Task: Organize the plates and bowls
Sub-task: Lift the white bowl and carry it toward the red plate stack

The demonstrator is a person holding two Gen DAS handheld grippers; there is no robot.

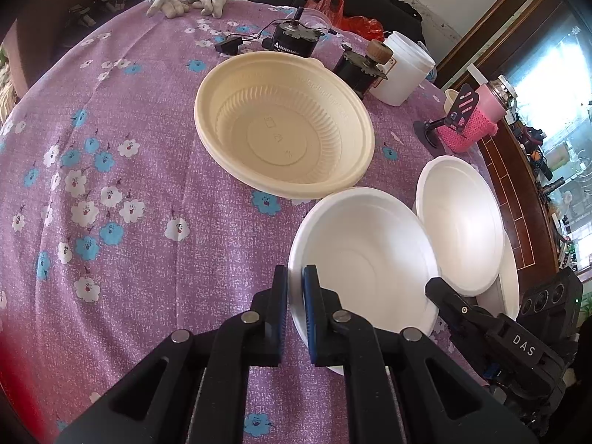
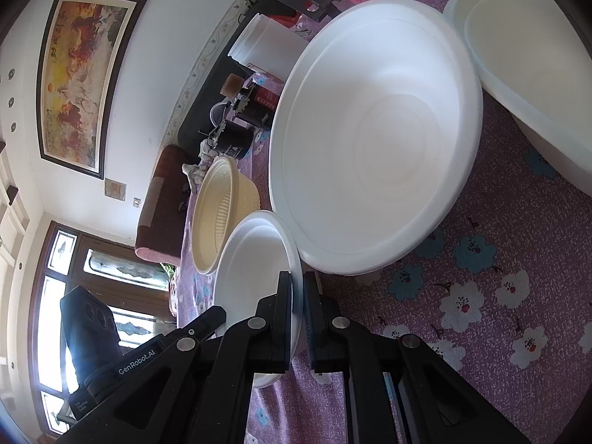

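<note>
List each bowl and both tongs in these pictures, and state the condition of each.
Left tongs, shut on the near white bowl's rim.
Right tongs, shut on the same bowl's opposite rim.
Near white bowl, upright, empty.
Second white bowl, tilted on edge, empty.
Cream bowl, upright on the cloth, empty, untouched.

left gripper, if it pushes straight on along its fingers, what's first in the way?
The left gripper is already shut on the white foam bowl rim. Beyond it, probably the purple tablecloth, then the cream bowl; depth unclear.
</note>
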